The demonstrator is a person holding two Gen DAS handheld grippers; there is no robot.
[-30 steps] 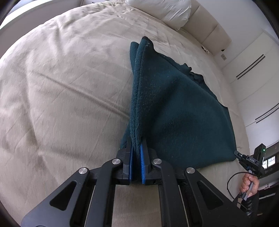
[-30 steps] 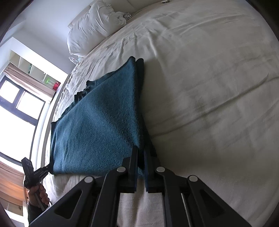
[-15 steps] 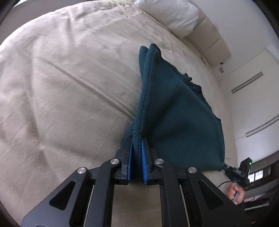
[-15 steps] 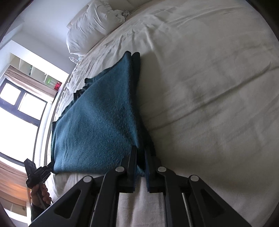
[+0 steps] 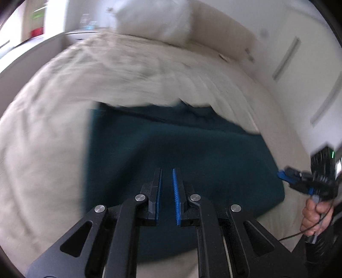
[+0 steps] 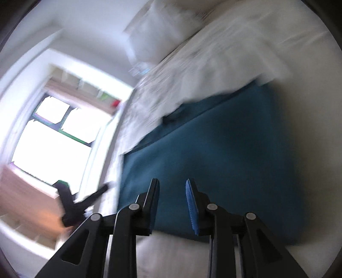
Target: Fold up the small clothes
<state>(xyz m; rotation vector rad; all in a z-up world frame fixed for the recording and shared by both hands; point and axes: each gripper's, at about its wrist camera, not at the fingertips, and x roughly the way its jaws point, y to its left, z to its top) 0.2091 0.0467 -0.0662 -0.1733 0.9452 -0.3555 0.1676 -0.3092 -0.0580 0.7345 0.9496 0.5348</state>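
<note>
The dark teal cloth [image 5: 181, 149] lay folded flat on the cream bed [image 5: 53, 128], filling the centre of both views. The left gripper [image 5: 166, 192] stood slightly parted and empty above it; the right gripper [image 6: 172, 201] had just been opening, nothing between its jaws. The cloth looked soft, light, thick and floppy, so best pinched at a corner or folded edge.

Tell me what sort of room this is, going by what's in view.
Most likely a bedroom. A wide bed with a cream cover fills the view, a white pillow lies at its head against a padded headboard, and a dark teal cloth lies flat on the cover.
</note>
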